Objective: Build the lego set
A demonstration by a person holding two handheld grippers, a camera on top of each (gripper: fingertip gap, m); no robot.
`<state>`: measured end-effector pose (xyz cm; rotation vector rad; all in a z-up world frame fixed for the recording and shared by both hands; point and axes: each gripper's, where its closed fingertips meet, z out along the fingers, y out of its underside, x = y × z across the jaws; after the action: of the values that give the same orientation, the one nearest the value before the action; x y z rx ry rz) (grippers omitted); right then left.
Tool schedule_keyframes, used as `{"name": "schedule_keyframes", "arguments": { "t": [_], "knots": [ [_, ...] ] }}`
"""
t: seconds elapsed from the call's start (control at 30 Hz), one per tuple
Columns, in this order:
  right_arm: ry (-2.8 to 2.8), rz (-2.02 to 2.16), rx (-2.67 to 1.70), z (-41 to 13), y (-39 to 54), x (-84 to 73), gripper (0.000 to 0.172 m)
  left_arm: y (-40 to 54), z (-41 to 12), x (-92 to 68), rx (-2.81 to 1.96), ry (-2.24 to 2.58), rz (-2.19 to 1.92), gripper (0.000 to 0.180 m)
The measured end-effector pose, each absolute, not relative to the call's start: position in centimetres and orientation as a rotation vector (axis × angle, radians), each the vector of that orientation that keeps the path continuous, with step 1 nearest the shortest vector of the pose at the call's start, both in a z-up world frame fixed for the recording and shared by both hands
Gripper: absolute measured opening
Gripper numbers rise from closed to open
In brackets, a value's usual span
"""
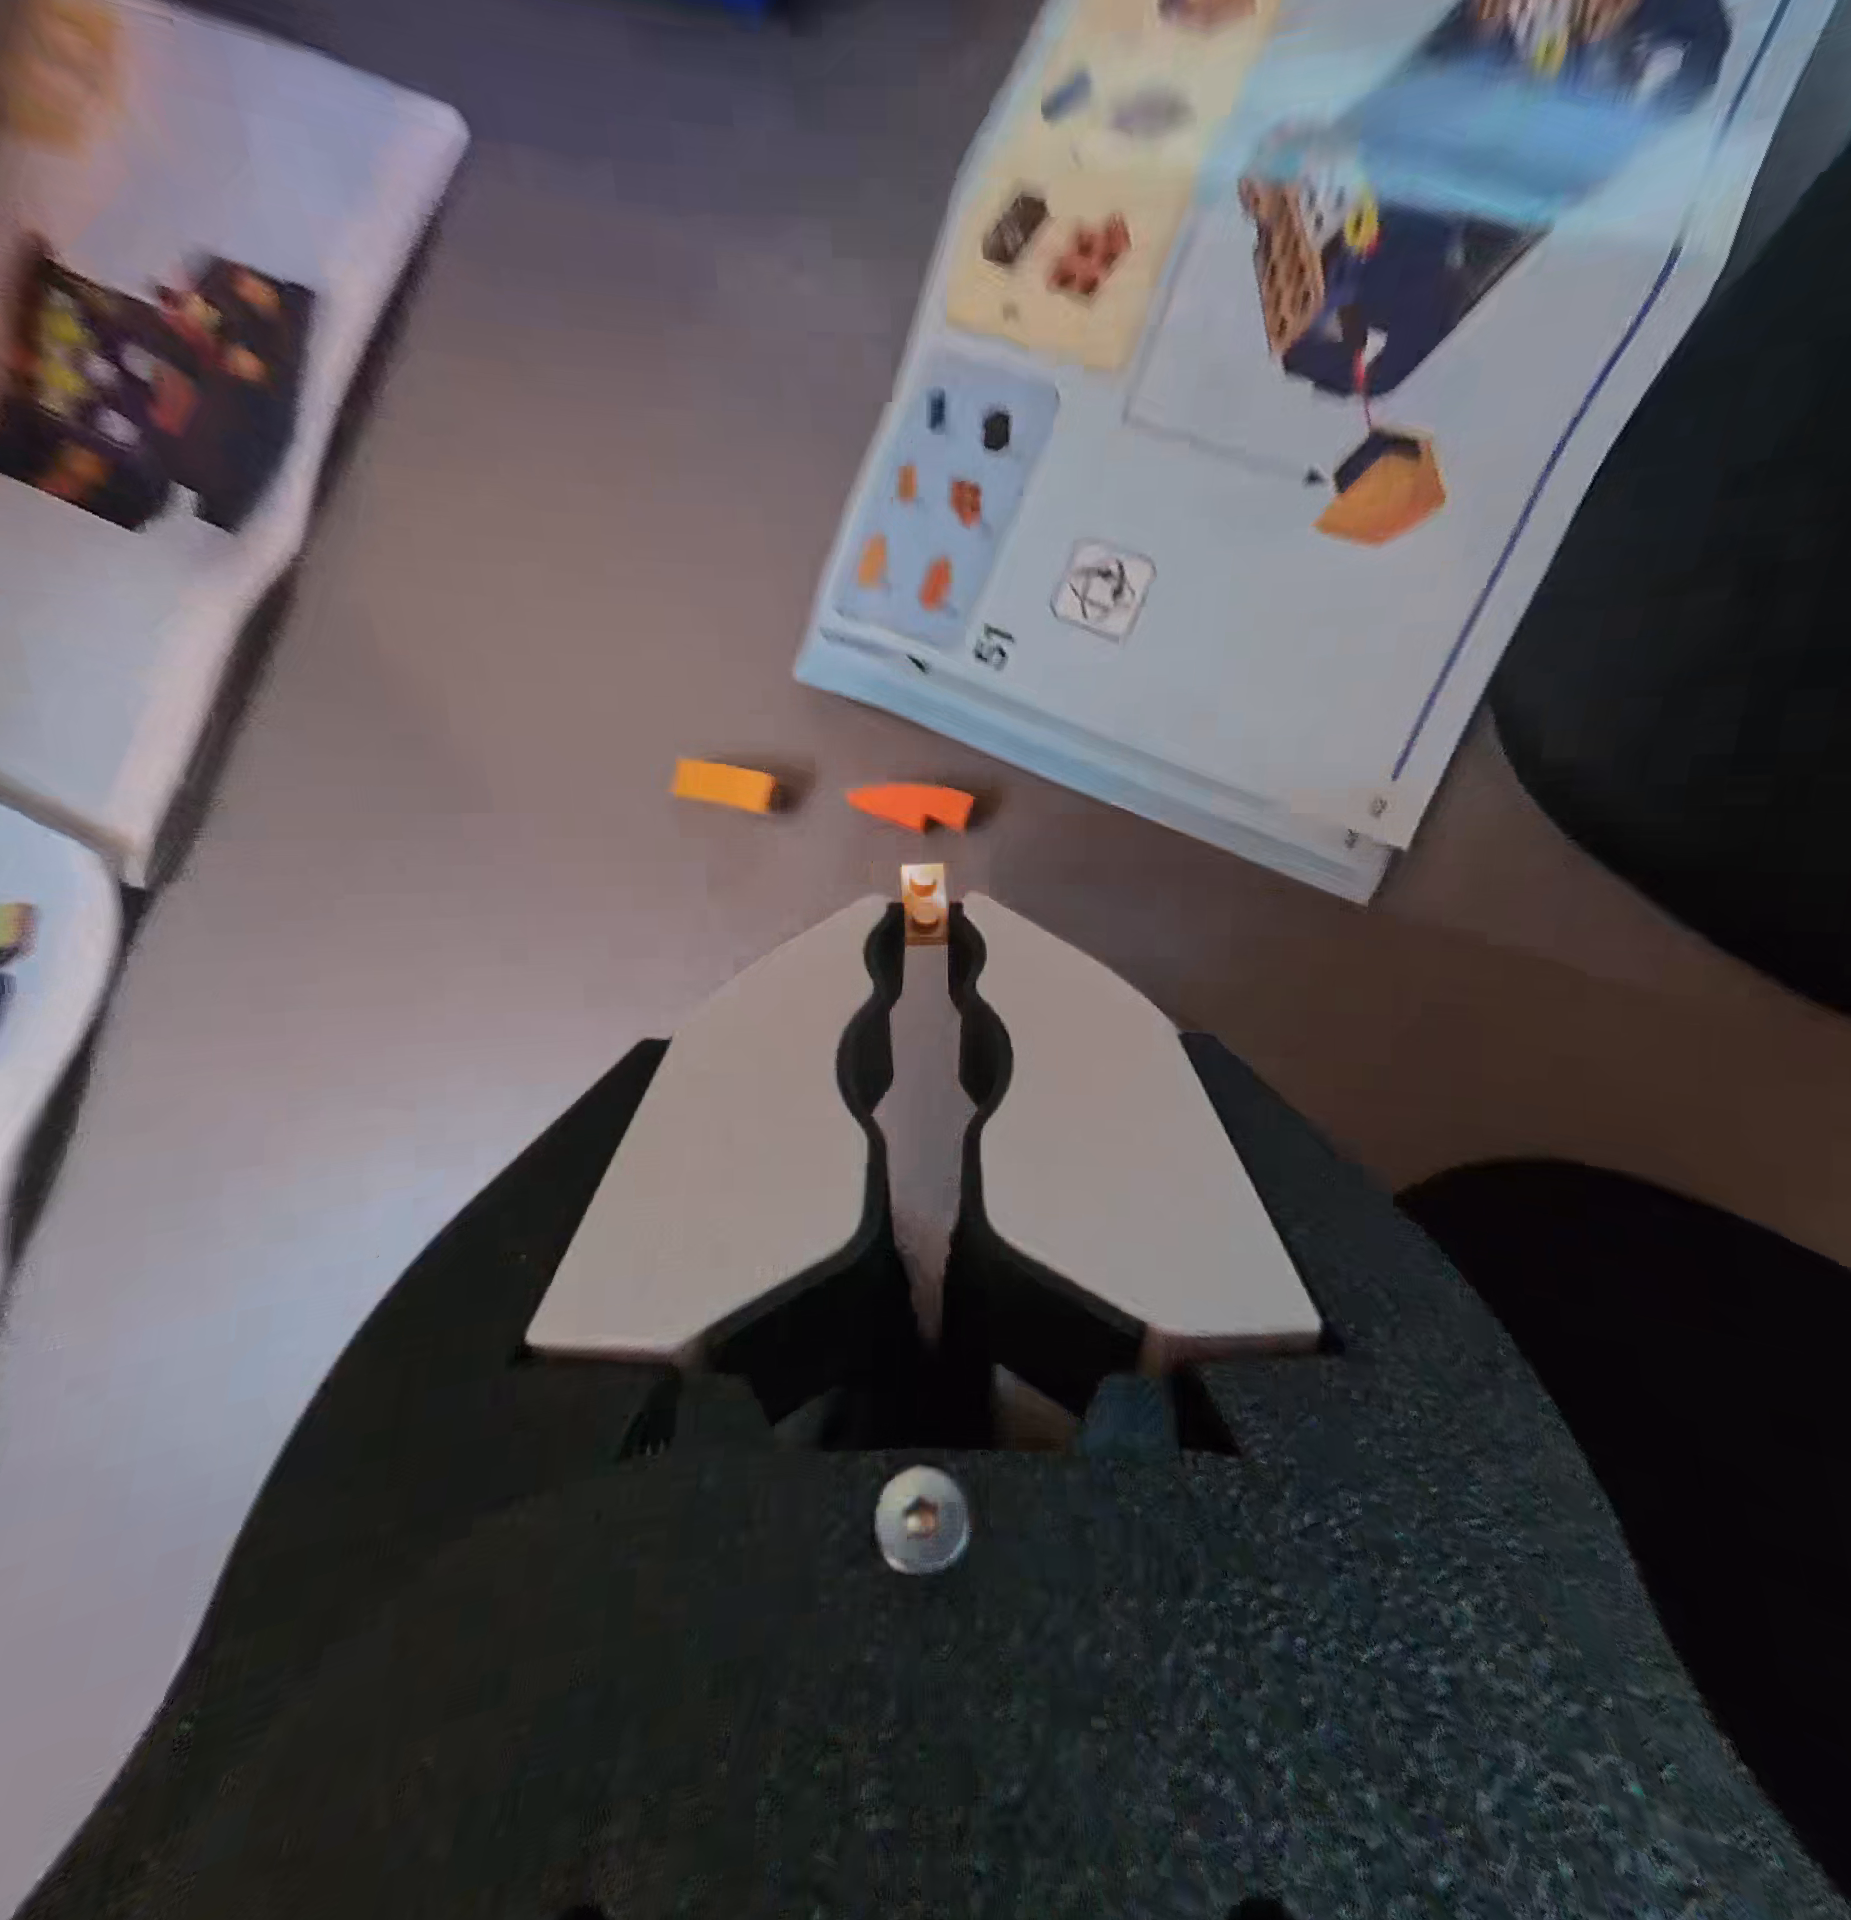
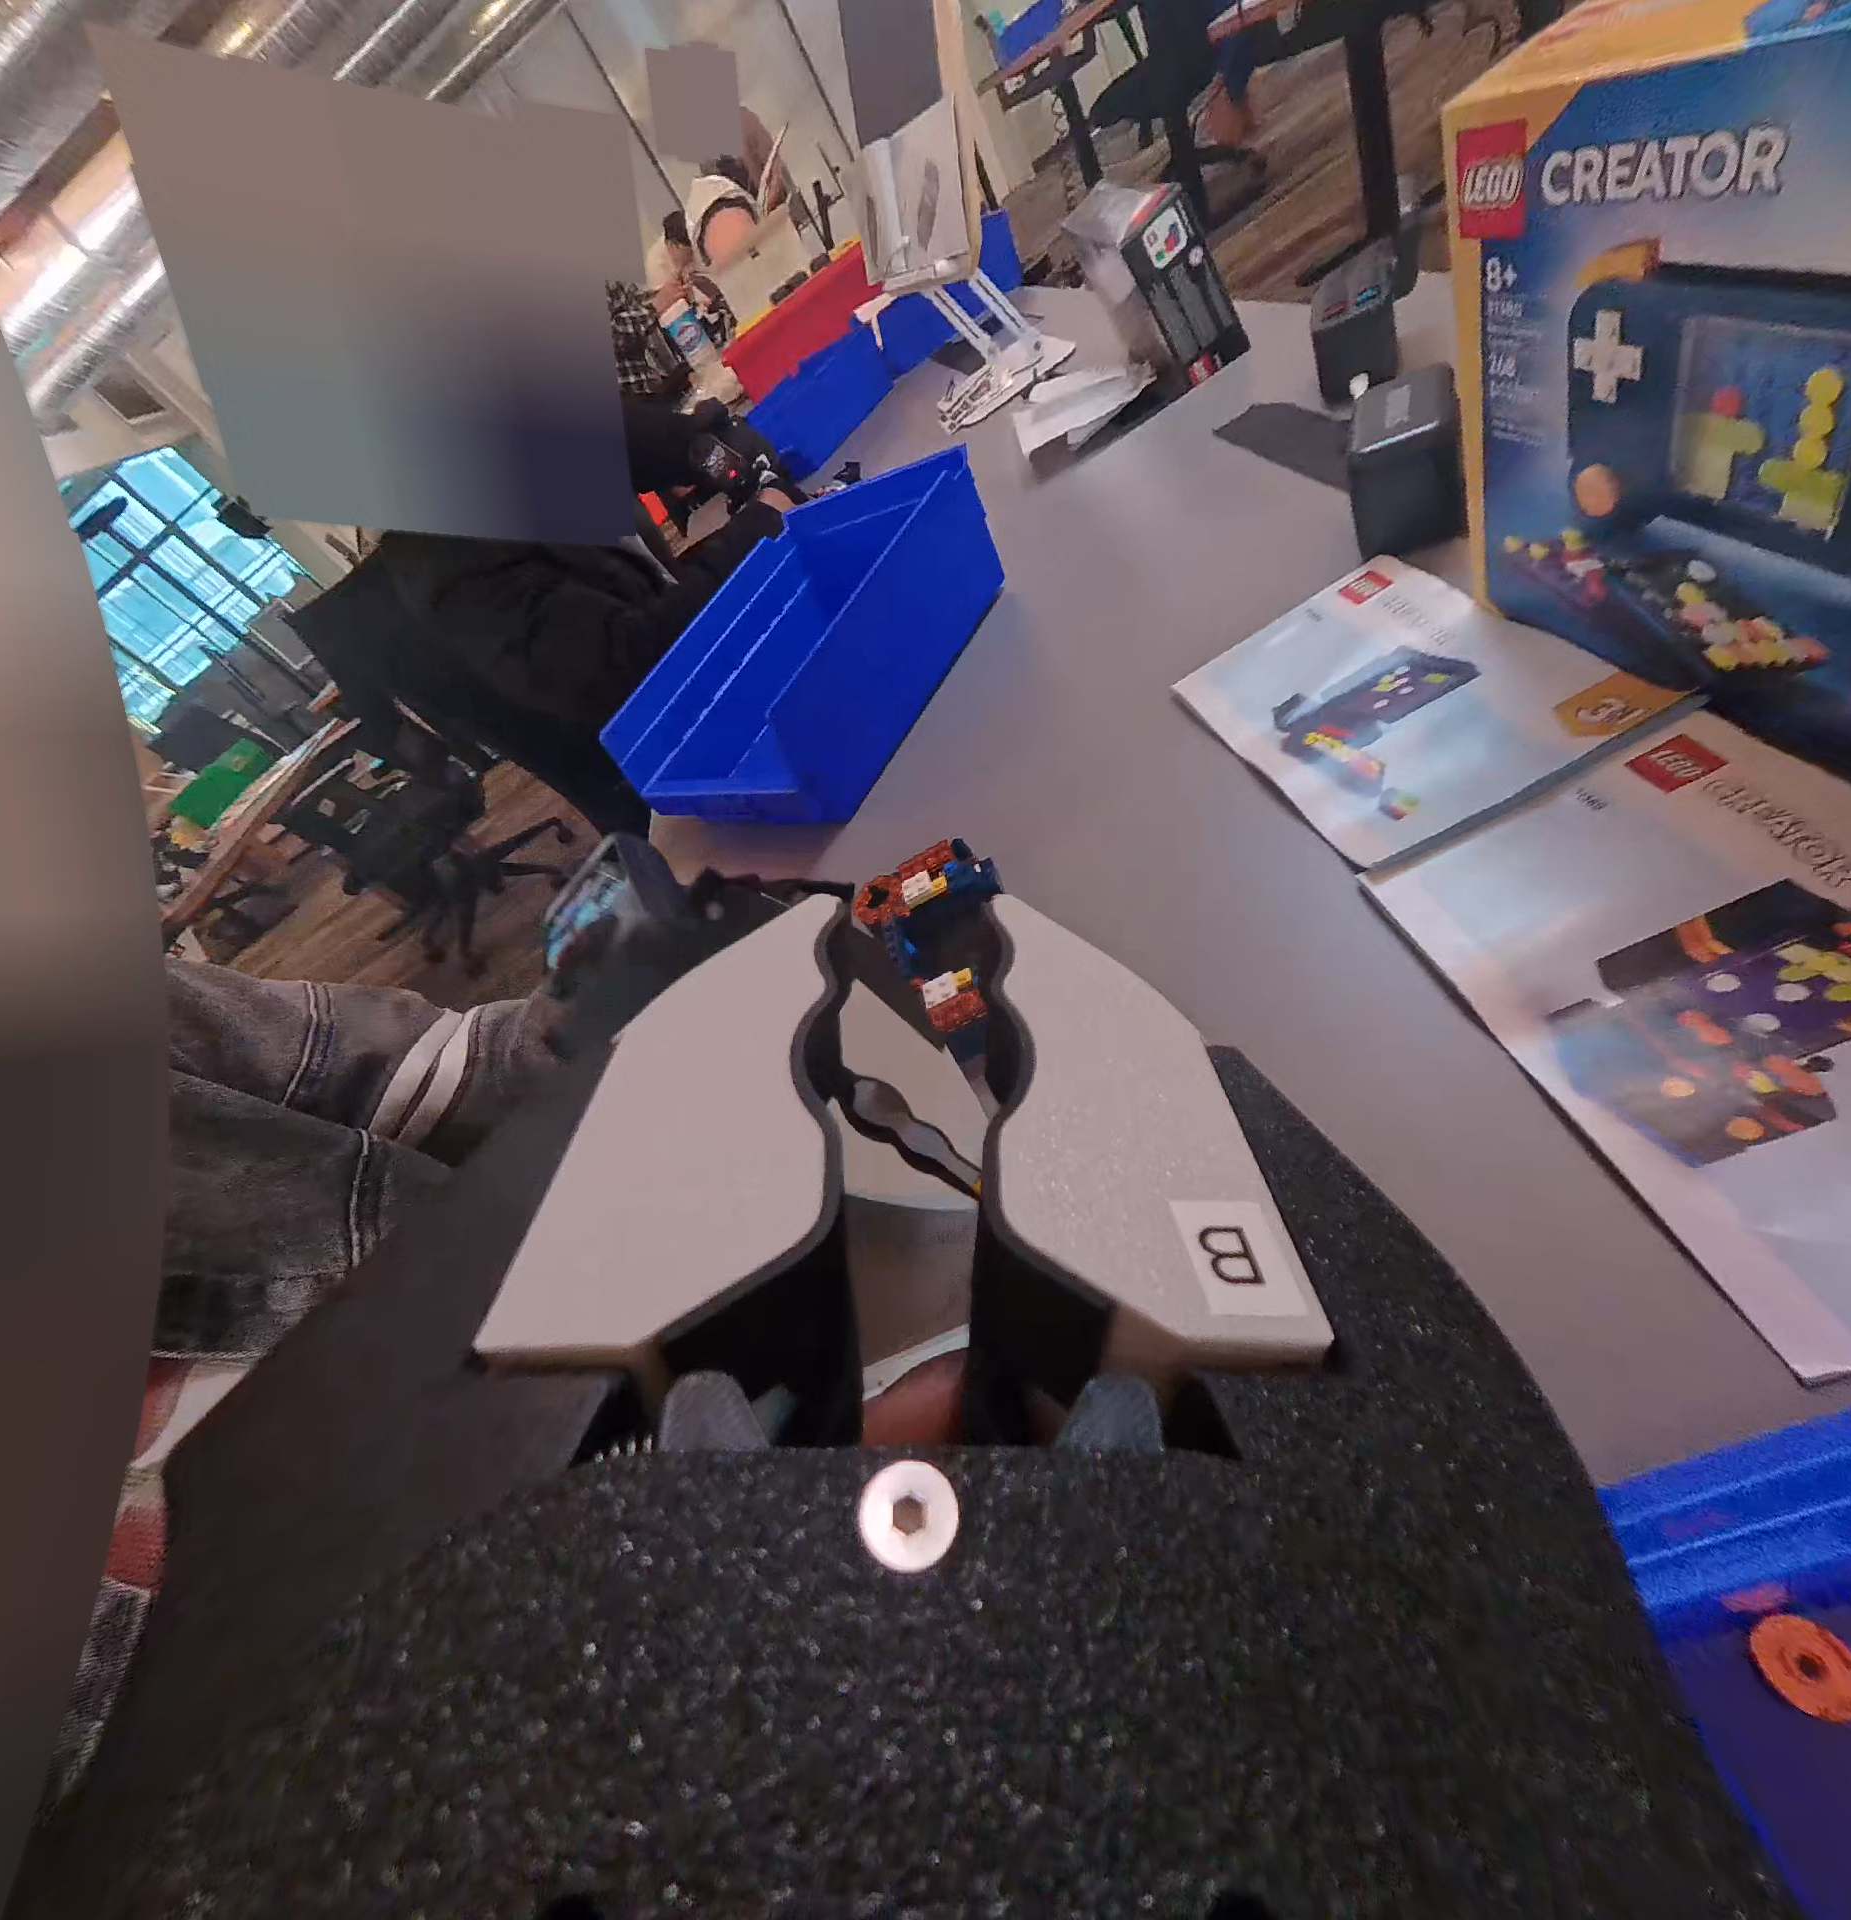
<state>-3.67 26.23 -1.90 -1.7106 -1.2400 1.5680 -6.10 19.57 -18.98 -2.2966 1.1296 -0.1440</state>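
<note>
Between my left gripper's (image 1: 923, 914) fingertips sits a small tan two-stud plate (image 1: 923, 902), pinched from both sides, its far stud poking past the tips. Just beyond it on the grey-brown table (image 1: 547, 665) lie a yellow-orange brick (image 1: 723, 783) and an orange curved piece (image 1: 913, 806), close beside each other. An open instruction booklet (image 1: 1264, 582) lies to their right, its near corner close to the curved piece; white booklets (image 1: 152, 436) lie well off to the left, with bare table between.

My right gripper (image 2: 921, 935) has its jaws partly spread around a small blue-and-orange brick assembly (image 2: 926, 904); I cannot tell whether the pads press it. A blue bin (image 2: 827, 665) stands beyond it near the table edge, and booklets (image 2: 1420, 717) and a boxed set (image 2: 1669, 395) lie to the right.
</note>
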Motion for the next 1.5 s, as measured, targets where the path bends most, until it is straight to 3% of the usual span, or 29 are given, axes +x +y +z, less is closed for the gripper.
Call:
{"name": "schedule_keyframes", "arguments": {
  "t": [0.37,0.73,0.97,1.13,1.27,1.5],
  "knots": [
    [-1.294,1.435,-1.666,-0.7,26.0,-2.5,0.022,19.0,-21.2,-6.6,-2.392,1.194,-0.105,0.007],
    [-1.451,0.987,-1.671,-1.8,27.5,0.4,0.040,19.4,-20.2,-6.3,-2.335,1.164,-0.158,0.015],
    [-1.392,0.648,-1.749,-2.4,31.0,3.4,0.021,23.9,-12.0,-5.9,-1.820,0.843,-0.095,0.018],
    [-1.315,0.499,-1.876,-3.7,34.0,6.7,0.000,24.6,-10.1,-5.3,-1.647,0.738,-0.137,0.018],
    [-1.274,0.541,-1.902,-3.7,34.8,7.9,0.000,24.5,-9.7,-5.0,-1.569,0.753,-0.125,0.001],
    [-1.295,0.458,-2.067,-7.1,36.5,10.5,0.005,24.3,-9.9,-4.6,-1.570,0.763,-0.199,0.000]
  ]
}}
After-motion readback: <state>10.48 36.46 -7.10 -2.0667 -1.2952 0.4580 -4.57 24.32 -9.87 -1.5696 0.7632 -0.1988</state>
